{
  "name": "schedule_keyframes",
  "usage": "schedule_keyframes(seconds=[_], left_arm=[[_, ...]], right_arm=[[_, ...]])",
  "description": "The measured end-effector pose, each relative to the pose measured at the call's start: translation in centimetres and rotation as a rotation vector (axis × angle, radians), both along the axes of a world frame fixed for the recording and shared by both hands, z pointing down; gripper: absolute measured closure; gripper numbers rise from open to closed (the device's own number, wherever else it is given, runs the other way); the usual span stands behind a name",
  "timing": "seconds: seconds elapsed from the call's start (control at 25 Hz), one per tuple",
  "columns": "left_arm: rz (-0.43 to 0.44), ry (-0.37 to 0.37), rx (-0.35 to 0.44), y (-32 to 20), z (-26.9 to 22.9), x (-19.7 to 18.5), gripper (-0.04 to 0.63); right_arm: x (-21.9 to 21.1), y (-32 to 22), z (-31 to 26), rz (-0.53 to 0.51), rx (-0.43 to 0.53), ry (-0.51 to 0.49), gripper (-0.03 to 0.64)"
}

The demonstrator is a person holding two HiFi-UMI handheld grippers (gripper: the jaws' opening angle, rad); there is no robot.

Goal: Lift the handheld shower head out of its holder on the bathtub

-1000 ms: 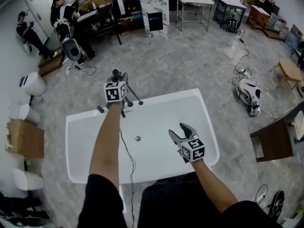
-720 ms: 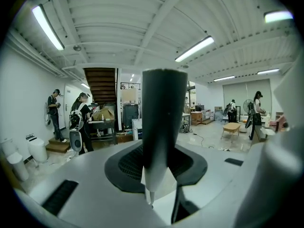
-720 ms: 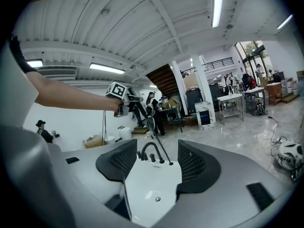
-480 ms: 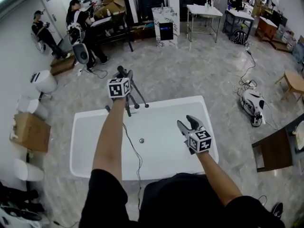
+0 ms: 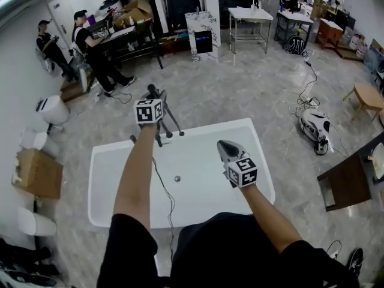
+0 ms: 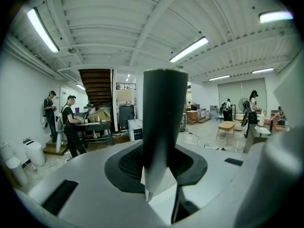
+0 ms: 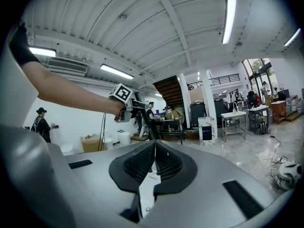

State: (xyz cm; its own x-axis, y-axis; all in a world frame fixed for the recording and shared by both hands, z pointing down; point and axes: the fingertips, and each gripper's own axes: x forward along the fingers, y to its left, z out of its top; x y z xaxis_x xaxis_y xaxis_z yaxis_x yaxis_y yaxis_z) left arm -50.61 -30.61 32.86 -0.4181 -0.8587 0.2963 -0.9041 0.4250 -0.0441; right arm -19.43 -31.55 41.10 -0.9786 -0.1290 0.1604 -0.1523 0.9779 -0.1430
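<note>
The left tool is up by the far edge of the white bathtub. Its jaws are partly closed on the dark handle of the shower head. In the left gripper view the handle stands straight up between the jaws and fills the gap. So the shower head is held in the left tool, over the dark tap fitting on the tub's far rim. A thin dark hose hangs down and runs across the inside of the tub toward the person. The right tool is held over the right part of the tub. Its jaws are pressed together and nothing is between them, so it is not helping with the hold. The grabbing part looks done, because the left tool has the handle firmly. The lifting part looks started, since the shower head sits high above the rim. I cannot tell from these pictures if its bottom end is all the way out of the holder, because the tool and the arm cover that spot. If it is not free, what is left is to raise it a bit more until it comes clear.
</note>
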Motion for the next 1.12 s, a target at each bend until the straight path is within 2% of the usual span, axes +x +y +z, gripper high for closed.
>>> schedule_keyframes(seconds=[0.4, 0.72, 0.92, 1.12], left_arm=[[-0.002, 0.025, -0.027, -0.1, 1.7, 0.0, 0.483], [0.029, 0.001, -0.04, -0.6, 1.9, 0.4, 0.483], [0.003, 0.02, -0.018, 0.2, 2.1, -0.5, 0.483], [-0.001, 0.026, -0.031, 0.8, 2.7, -0.8, 0.483]], right_arm=[[0.0, 0.4, -0.1, 0.026, -0.003, -0.033, 0.618], [0.4, 0.2, 0.1, 0.033, 0.006, -0.026, 0.618], [-0.5, 0.4, 0.1, 0.021, 0.03, -0.025, 0.618], [-0.9, 0.3, 0.2, 0.025, 0.023, -0.025, 0.618]])
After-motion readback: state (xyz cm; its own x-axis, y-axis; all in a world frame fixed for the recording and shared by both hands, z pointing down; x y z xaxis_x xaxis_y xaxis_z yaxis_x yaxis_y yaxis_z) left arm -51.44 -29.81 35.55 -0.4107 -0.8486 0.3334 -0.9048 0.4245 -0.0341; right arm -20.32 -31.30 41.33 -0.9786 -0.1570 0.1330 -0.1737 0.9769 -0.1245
